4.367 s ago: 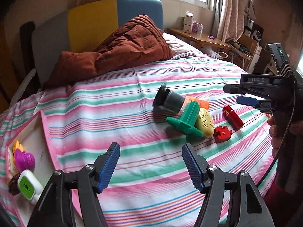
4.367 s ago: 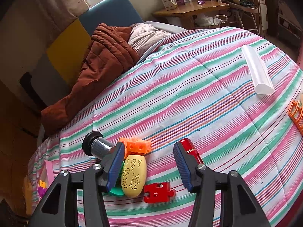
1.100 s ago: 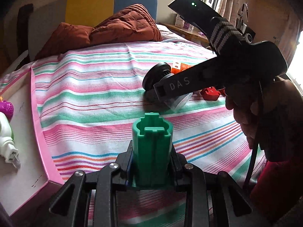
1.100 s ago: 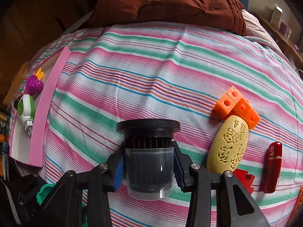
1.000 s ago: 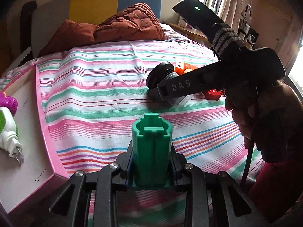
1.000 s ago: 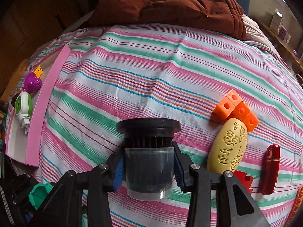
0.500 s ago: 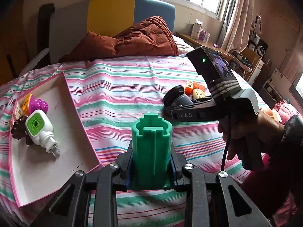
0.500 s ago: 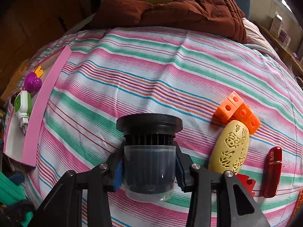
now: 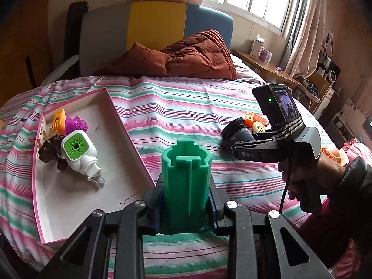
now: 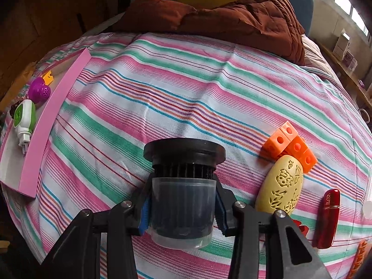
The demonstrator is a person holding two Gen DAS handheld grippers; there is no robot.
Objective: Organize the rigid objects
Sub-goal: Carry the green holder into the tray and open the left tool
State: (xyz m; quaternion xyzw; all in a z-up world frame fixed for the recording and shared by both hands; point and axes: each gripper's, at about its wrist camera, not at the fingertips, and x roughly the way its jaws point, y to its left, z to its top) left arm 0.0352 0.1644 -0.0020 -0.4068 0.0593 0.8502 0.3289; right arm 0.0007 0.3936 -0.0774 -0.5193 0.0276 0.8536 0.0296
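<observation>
My left gripper (image 9: 186, 211) is shut on a green plastic tube (image 9: 186, 181) and holds it above the bed's near edge, right of the pink-rimmed tray (image 9: 121, 118). My right gripper (image 10: 182, 205) is shut on a black-capped clear filter cup (image 10: 183, 186), held over the striped bedsheet; it also shows in the left wrist view (image 9: 237, 132). On the sheet lie orange cubes (image 10: 290, 144), a yellow carved oval (image 10: 282, 186) and a red lighter-like case (image 10: 327, 216).
The tray holds a white-green plug-in device (image 9: 79, 151), a purple ball (image 9: 75, 124), an orange piece (image 9: 58, 119) and a brown claw clip (image 9: 50, 148). A brown quilt (image 9: 193, 58) lies at the headboard. A wooden side table (image 9: 265, 67) stands far right.
My left gripper has pulled back and up with the green tube, so the whole tray has come into view. My right gripper has risen slightly with the filter cup.
</observation>
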